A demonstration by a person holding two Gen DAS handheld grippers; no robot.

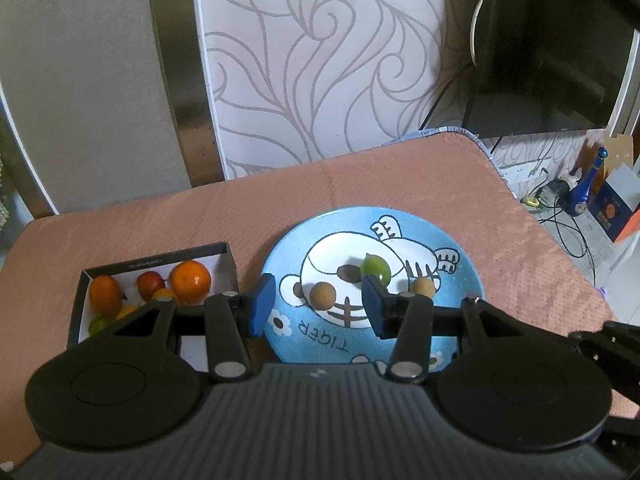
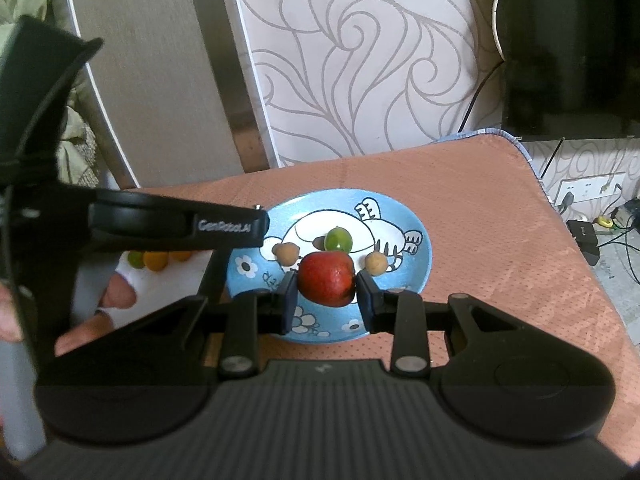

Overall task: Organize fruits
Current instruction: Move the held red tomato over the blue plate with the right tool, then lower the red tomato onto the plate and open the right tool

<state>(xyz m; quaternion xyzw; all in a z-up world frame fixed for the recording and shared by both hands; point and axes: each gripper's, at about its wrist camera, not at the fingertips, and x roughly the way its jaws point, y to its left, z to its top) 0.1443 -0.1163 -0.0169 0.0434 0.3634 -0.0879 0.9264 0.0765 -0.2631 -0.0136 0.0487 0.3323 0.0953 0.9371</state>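
Right gripper clamped on round red fruit, held over near rim of blue cartoon-tiger plate. Left gripper jaws apart, empty. Risks: smooth fruit slipping from pads; dropped fruit rolling into green fruit, brown balls, off plate edge.

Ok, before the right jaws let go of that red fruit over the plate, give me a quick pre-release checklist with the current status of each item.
1. Red fruit clamped between the right gripper pads: ok.
2. Fruit positioned over the blue plate, not past its rim: ok.
3. Height above the plate low enough for a gentle drop: cannot tell.
4. Landing spot free: not ok, the green fruit and two brown fruits lie close around it.
5. Left gripper empty, jaws open: ok.
6. Left gripper clear of the drop zone: not ok, it hangs over the plate's near-left part.
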